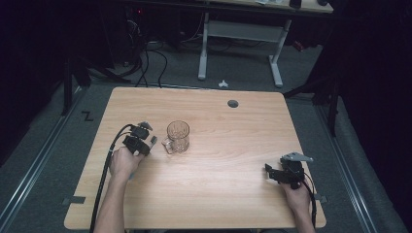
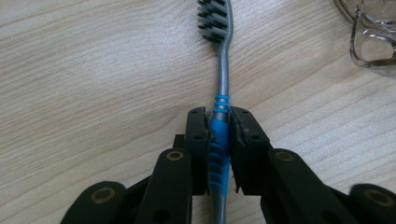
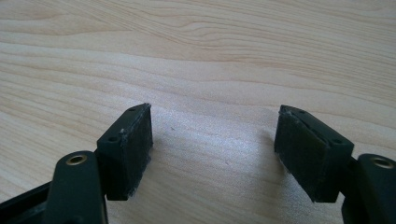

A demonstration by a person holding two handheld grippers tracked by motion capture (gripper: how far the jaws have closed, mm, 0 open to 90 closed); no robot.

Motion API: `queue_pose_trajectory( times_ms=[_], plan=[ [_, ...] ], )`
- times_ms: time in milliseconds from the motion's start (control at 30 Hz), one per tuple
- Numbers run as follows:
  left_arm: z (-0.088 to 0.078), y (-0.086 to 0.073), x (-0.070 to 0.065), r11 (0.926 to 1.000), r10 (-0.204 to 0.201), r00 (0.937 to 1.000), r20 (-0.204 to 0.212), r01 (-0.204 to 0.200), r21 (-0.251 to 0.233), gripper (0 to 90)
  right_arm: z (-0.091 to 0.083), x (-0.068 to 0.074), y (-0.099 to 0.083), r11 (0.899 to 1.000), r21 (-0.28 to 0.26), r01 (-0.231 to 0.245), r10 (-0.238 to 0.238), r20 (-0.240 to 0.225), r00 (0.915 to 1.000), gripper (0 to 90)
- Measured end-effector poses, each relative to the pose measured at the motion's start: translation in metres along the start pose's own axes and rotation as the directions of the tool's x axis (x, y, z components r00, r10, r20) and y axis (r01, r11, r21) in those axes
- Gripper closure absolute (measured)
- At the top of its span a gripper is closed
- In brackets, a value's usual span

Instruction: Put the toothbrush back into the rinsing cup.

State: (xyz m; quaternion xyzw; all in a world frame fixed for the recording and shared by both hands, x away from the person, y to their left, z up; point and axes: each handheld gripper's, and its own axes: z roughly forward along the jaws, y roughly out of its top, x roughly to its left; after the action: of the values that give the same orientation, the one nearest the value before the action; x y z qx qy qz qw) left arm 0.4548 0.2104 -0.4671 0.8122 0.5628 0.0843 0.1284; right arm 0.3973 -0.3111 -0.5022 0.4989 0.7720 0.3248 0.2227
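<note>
A grey toothbrush (image 2: pixel 223 79) with a blue ribbed grip lies along the wooden table (image 1: pixel 228 145), its dark bristles pointing away from me. My left gripper (image 2: pixel 219 119) is shut on the blue grip. In the high view that left gripper (image 1: pixel 148 141) sits just left of a clear glass mug (image 1: pixel 178 136), whose handle (image 2: pixel 373 42) shows at the upper right of the left gripper view. My right gripper (image 3: pixel 212 140) stands open low over bare wood, with nothing between its pads. In the high view the right gripper (image 1: pixel 270 172) rests near the table's front right.
A round grey cable hole (image 1: pixel 233 103) sits near the table's far edge. Beyond the table stands a white desk frame (image 1: pixel 240 43) with cables on the floor. A metal rail (image 1: pixel 39 155) runs along the floor to the left.
</note>
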Motion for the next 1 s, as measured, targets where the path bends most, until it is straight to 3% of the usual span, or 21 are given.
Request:
queue_pose_trajectory(
  times_ms=[600,1000],
  plan=[
    [0.0,0.0,0.0,0.9996,-0.014,0.9997,0.02,0.014,-0.026,79.7,0.0,0.0,0.0,1.0,0.0,0.0,0.0,0.0,1.0,28.3],
    [-0.016,-0.004,-0.002,0.9968,-0.009,0.9997,0.024,0.011,-0.08,79.8,0.0,0.0,0.0,1.0,-0.001,0.0,0.0,0.001,1.0,28.3]
  ],
)
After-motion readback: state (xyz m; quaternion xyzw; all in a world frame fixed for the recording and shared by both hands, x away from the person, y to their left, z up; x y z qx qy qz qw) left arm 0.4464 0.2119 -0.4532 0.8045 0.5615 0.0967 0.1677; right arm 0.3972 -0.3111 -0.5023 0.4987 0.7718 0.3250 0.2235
